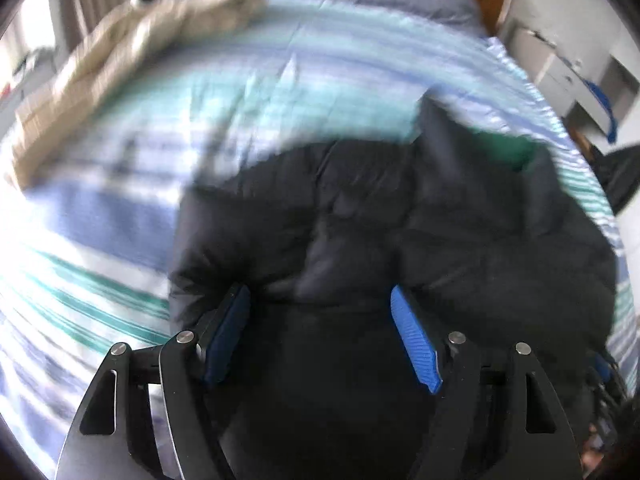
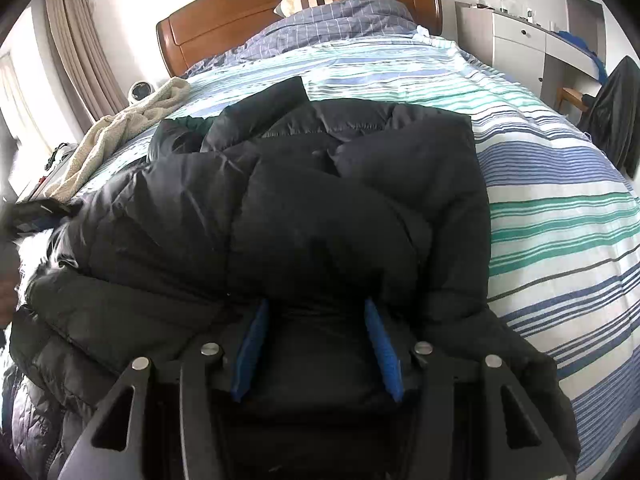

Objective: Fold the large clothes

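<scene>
Black puffy jacket (image 2: 320, 200) bunched between both claws | right gripper (image 2: 316, 344) clamped a fold; left gripper (image 1: 320, 336) straddled fabric, grip unclear | risk: slick padding slipping, fold springing apart.

No readable text, labels, brands or numbers in either view. Left wrist view is motion-blurred, so small print could be lost there. Right wrist view is sharp and still shows nothing legible.
</scene>
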A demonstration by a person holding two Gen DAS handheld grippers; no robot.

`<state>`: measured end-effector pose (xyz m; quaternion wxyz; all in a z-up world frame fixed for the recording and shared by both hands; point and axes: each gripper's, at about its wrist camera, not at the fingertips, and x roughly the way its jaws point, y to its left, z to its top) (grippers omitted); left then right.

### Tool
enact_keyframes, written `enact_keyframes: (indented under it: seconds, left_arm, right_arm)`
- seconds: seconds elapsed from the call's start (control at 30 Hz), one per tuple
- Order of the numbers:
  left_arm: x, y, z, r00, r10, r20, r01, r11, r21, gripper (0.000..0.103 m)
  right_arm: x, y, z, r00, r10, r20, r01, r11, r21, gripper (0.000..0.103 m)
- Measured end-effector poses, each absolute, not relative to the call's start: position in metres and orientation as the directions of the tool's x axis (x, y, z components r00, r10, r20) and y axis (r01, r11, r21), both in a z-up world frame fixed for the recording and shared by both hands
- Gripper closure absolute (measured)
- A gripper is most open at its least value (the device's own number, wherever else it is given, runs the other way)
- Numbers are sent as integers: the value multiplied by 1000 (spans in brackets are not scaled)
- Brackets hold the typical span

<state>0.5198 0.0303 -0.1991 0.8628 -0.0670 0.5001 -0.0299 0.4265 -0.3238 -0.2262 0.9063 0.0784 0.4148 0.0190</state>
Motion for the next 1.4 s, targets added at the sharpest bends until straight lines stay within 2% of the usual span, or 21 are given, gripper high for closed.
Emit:
enact_keyframes:
  seconds: [0.07, 0.13, 0.23, 0.4, 0.43, 0.5, 0.57, 0.63, 0.73, 0.87, 1.0, 1.07, 1.13, 1.2, 1.27, 1.4]
  left_arm:
    - [518, 30, -207, 520, -109, -847, -25, 989, -143, 28]
    - [516, 22, -206, 521, -70, -851, -12, 996, -89, 28]
    - [511, 17, -189, 530, -61, -846, 25, 998, -57, 30]
    - [513, 26, -158, 604, -154, -782, 24, 984, -175, 26]
    - [520, 28, -161, 600, -142, -787, 10, 985, -170, 26]
    - [542, 26, -195, 501, -78, -862, -25, 994, -105, 27]
    - [544, 29, -206, 496, -84, -864, -31, 993, -115, 27]
    - [538, 24, -199, 489, -48, -871, -23, 997, -68, 27]
    - [503, 25, -172, 540, -69, -839, 61, 997, -42, 28]
    - [425, 58, -140, 597, -86, -798, 126, 992, -12, 13]
    - [347, 94, -122, 577, -91, -812, 156, 988, 0, 12]
    - [304, 119, -113, 574, -93, -814, 155, 988, -3, 12]
    - [269, 134, -105, 575, -106, -811, 146, 989, -25, 9]
    - [237, 148, -101, 574, -128, -809, 132, 989, -62, 8]
    - [211, 151, -107, 555, -168, -815, 131, 985, -114, 8]
    - [184, 142, -127, 509, -271, -817, 155, 963, -222, 8]
  right_arm:
    - [428, -323, -227, 655, 97, -749, 30, 987, 155, 53]
    - [428, -325, -229, 658, 99, -747, 32, 987, 159, 53]
    - [427, -326, -230, 664, 102, -741, 32, 986, 164, 53]
    - [426, -326, -231, 672, 102, -734, 32, 985, 167, 53]
    - [426, -326, -231, 673, 103, -732, 33, 985, 168, 53]
    - [425, -326, -232, 679, 104, -727, 31, 985, 170, 53]
    - [425, -325, -232, 683, 96, -724, 36, 986, 164, 53]
    - [425, -324, -233, 685, 83, -723, 37, 988, 149, 53]
    - [426, -323, -233, 688, 71, -722, 40, 990, 135, 53]
    - [426, -321, -230, 687, 64, -724, 41, 991, 126, 52]
    - [425, -322, -223, 686, 73, -724, 37, 990, 135, 52]
    - [425, -320, -209, 645, 70, -761, 19, 994, 107, 51]
    - [411, -325, -183, 634, 125, -764, -16, 989, 148, 46]
    - [374, -339, -145, 685, 205, -699, -58, 972, 229, 36]
    - [339, -355, -123, 695, 230, -682, -75, 966, 249, 27]
    - [249, -401, -110, 643, 219, -734, -55, 969, 241, 25]
